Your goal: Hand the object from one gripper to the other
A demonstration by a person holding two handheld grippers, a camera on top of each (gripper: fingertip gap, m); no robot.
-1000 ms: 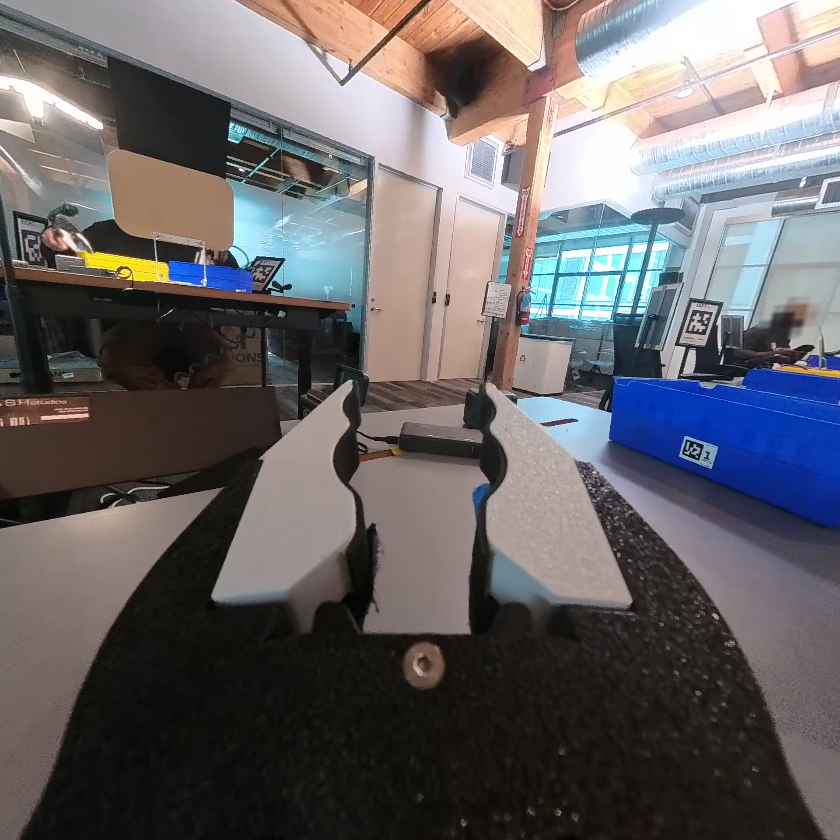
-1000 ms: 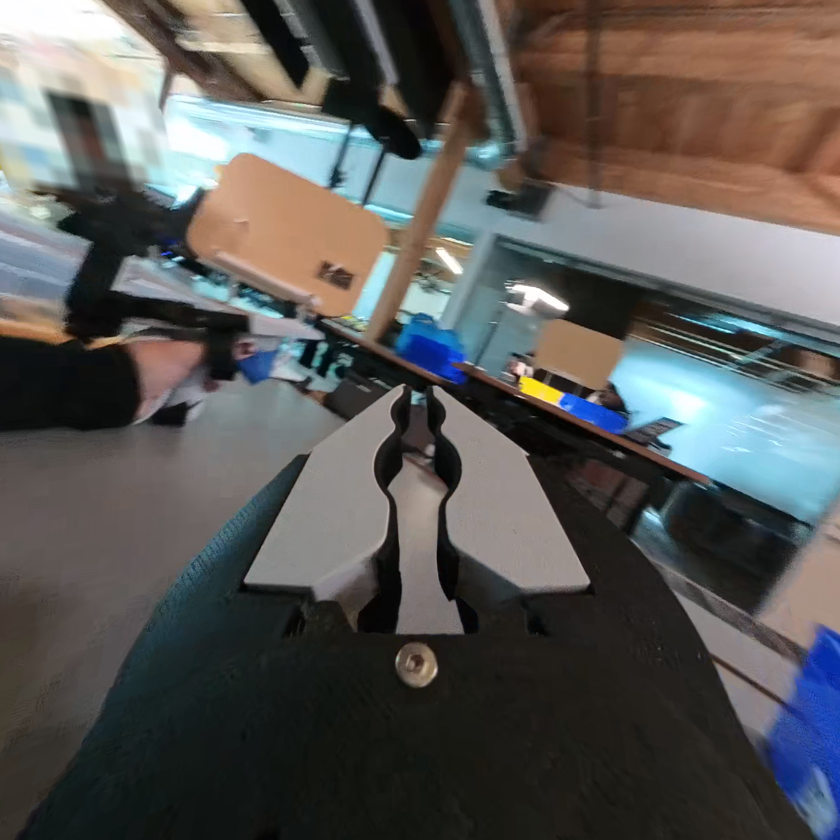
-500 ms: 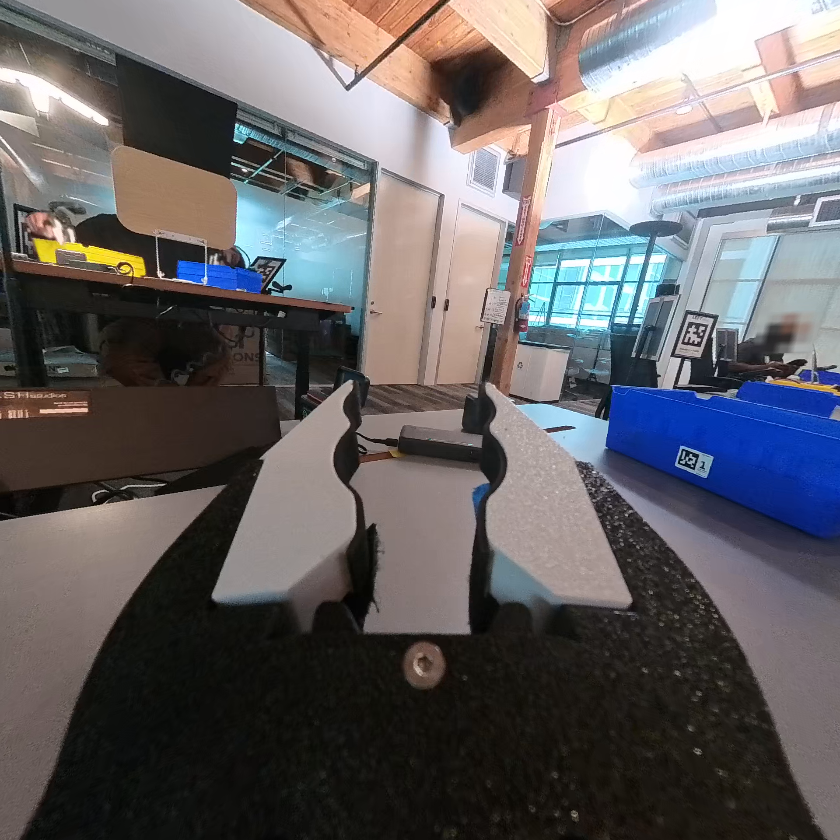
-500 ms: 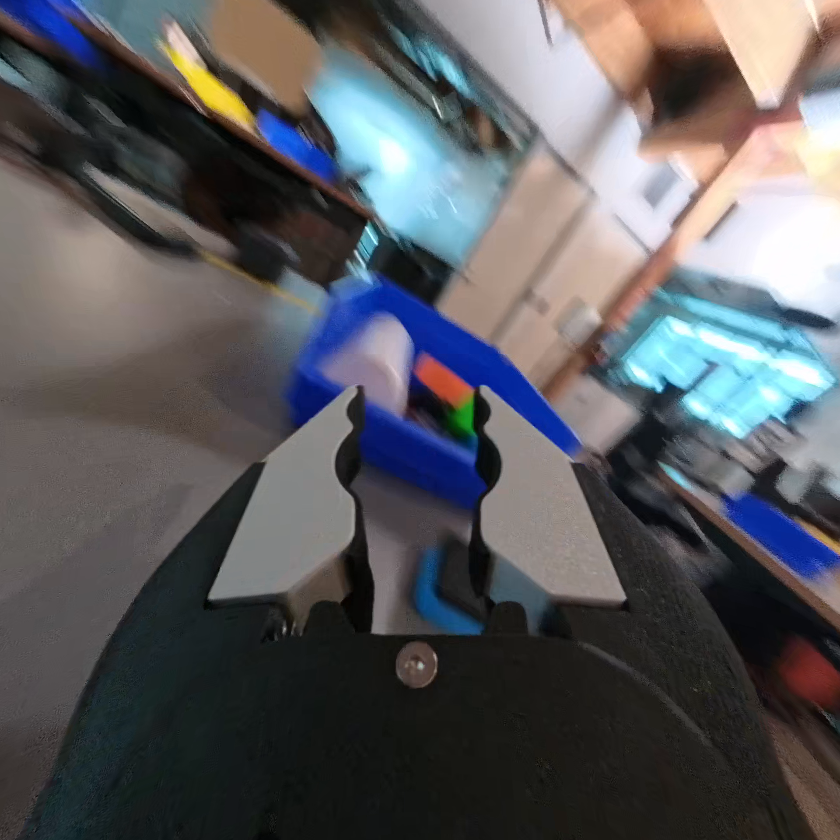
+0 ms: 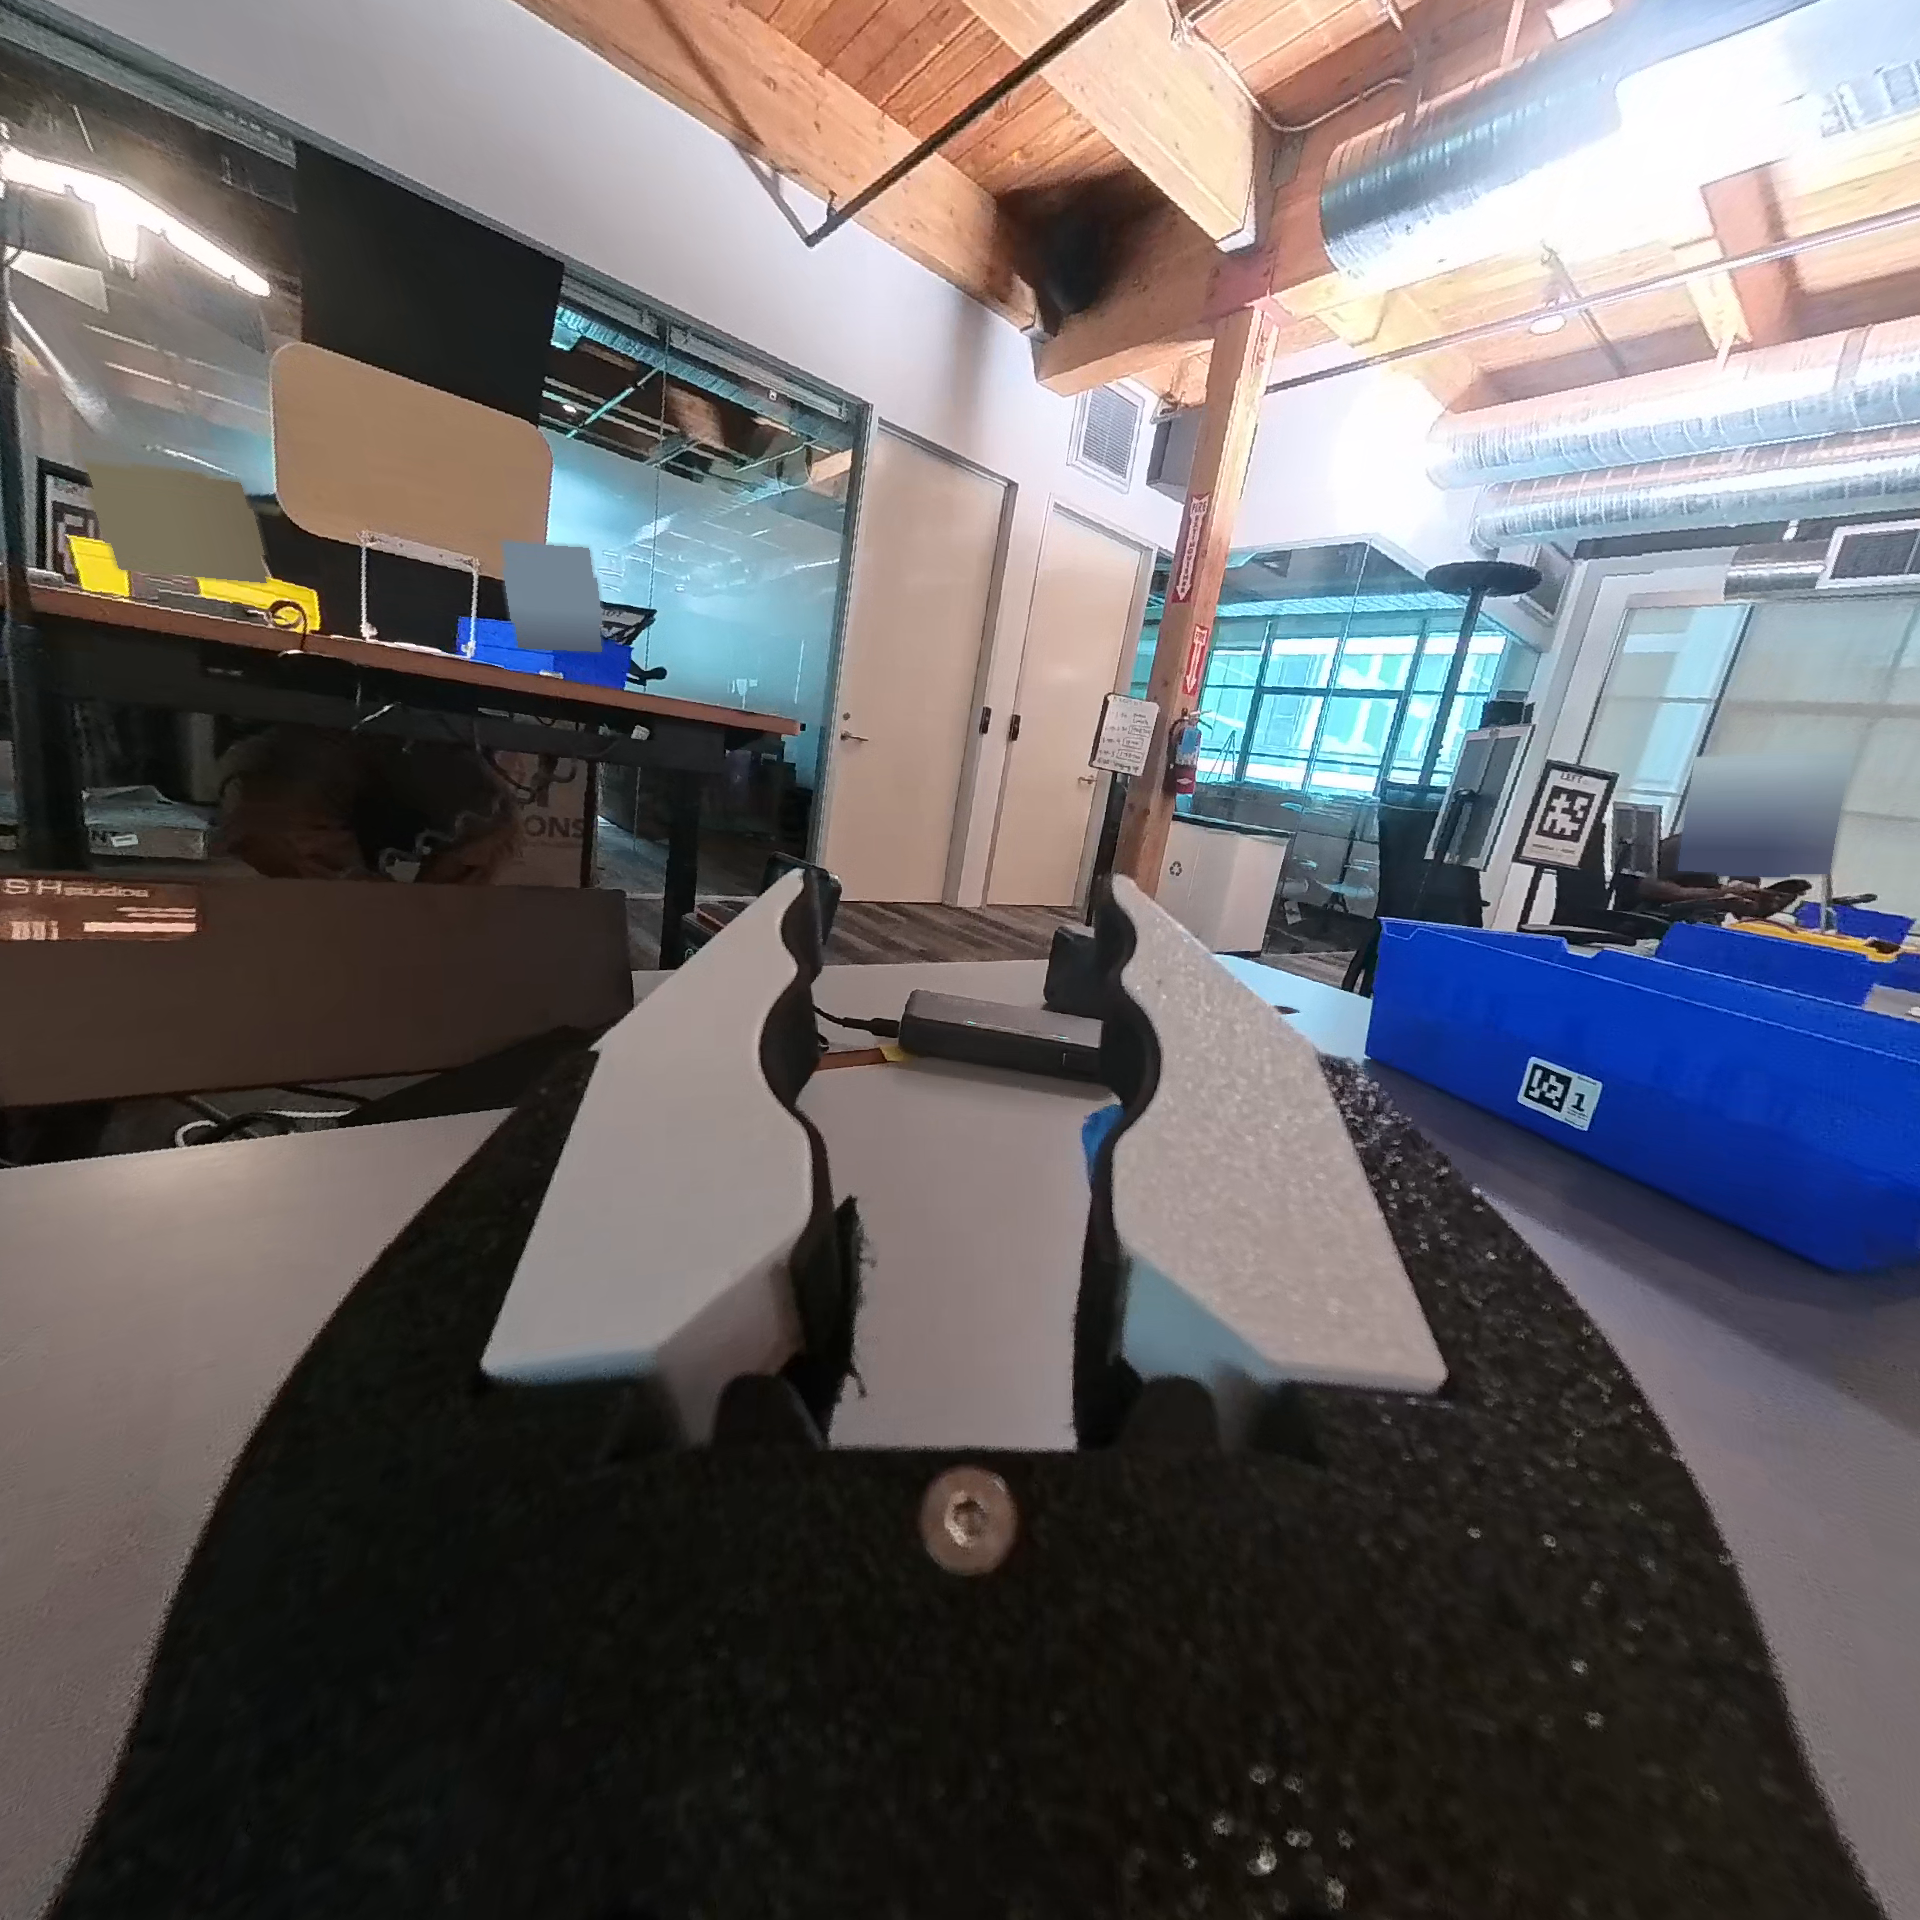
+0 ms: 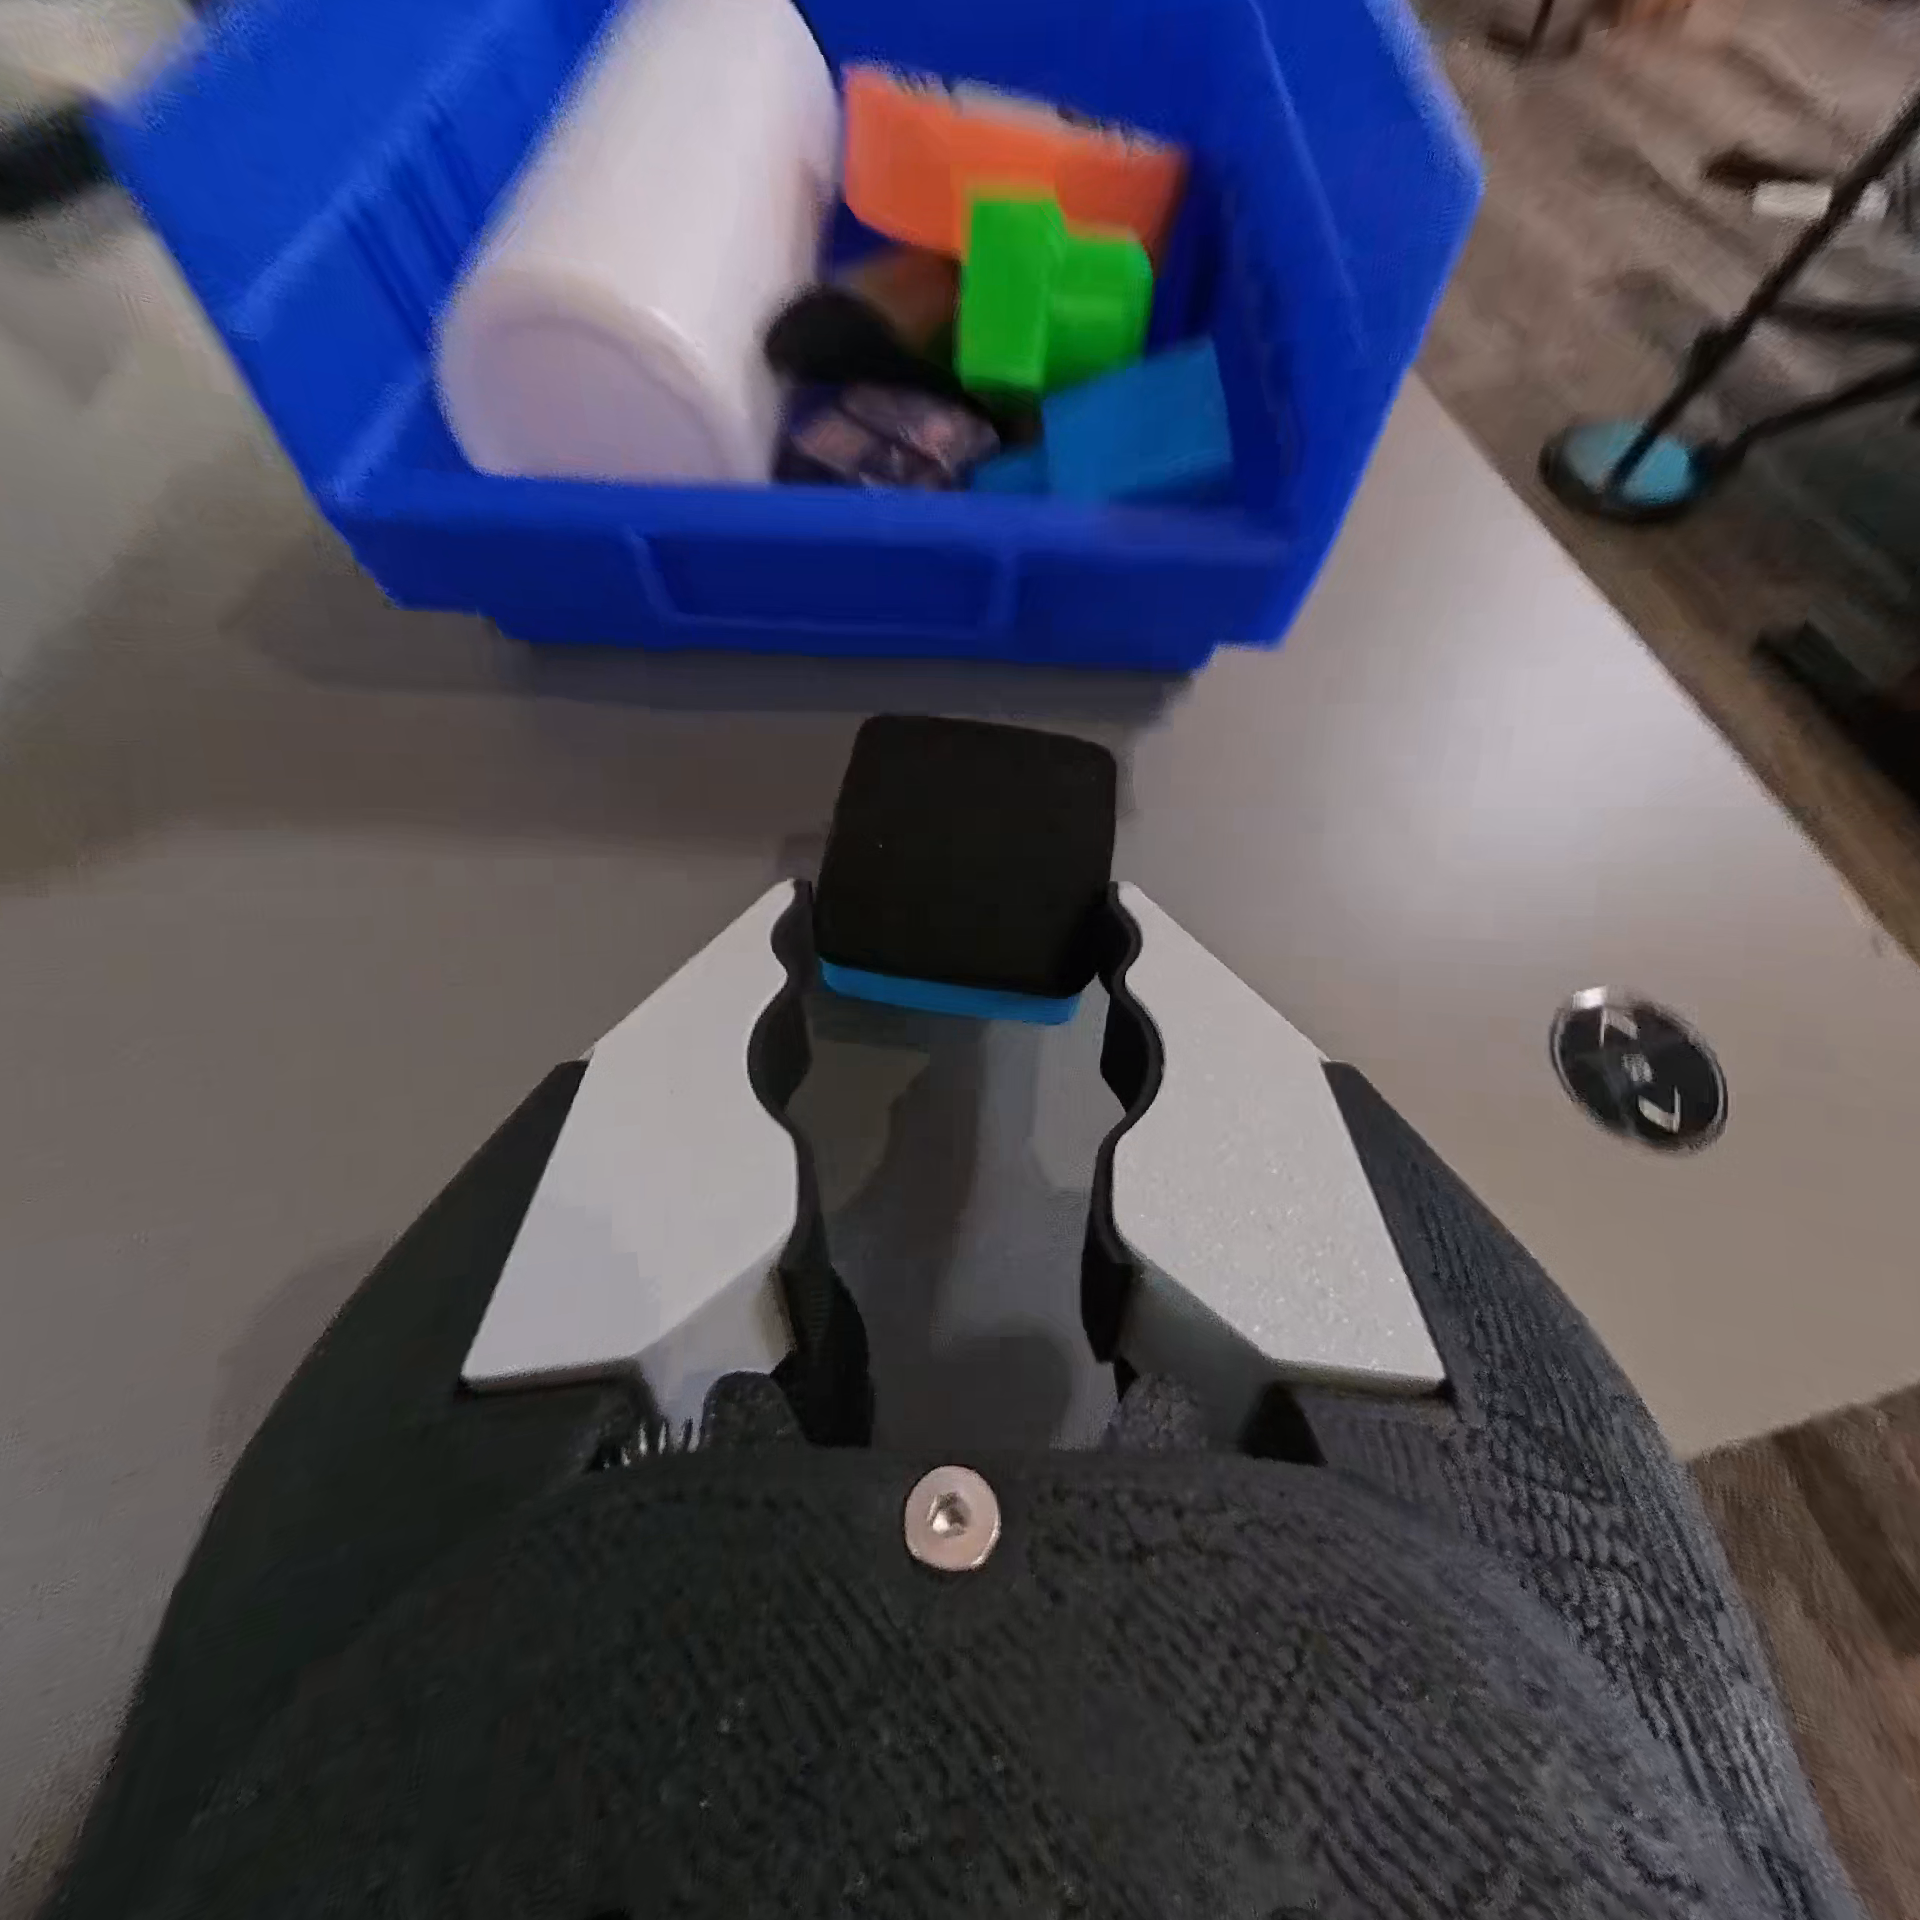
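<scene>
Object to hand over, a black block [image 6: 961, 852] with a blue base, sits between my right gripper's [image 6: 956, 914] fingertips, apparently gripped (contact isn't certain), just before the blue bin [image 6: 831, 582]. My left gripper [image 5: 961, 935] gapes empty, ready to receive.

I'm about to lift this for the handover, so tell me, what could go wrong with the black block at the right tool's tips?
1. The right tool flanks the black block with its tips only, so a shallow pinch may let it pivot or slip when lifted.
2. The blue bin sits just beyond; a forward nudge could shove the block against it.
</scene>
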